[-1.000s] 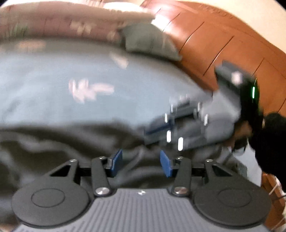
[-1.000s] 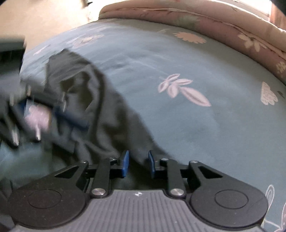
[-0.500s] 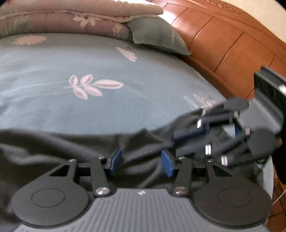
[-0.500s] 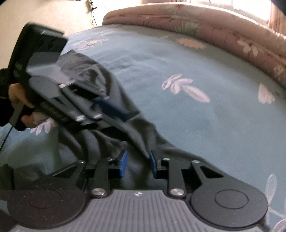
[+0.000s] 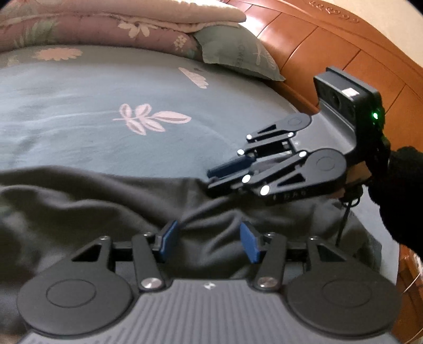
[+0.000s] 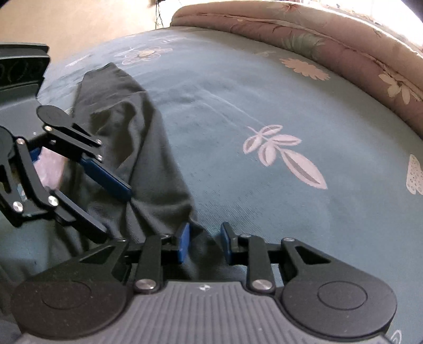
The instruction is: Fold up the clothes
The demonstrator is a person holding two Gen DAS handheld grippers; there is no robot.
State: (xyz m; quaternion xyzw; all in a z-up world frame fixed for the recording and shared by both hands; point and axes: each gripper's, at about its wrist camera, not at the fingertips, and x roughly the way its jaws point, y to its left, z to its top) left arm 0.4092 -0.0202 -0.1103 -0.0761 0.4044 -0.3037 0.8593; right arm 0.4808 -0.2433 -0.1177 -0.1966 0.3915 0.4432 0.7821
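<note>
Your dark garment lies lengthwise across the bed, its bunched edge just under both tips: left hand-held gripper released, right hand-held gripper closing, gap visible.

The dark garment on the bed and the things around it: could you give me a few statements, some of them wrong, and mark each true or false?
1. The dark grey cloth garment lies on a blue-green bedsheet printed with pale leaves. True.
2. The garment is folded into a neat square. False: it lies rumpled and stretched out.
3. A pink floral quilt is piled along the bed's far edge. True.
4. The headboard is white metal. False: the reddish-brown headboard is wooden.
5. A green pillow lies beside the quilt. True.
</note>
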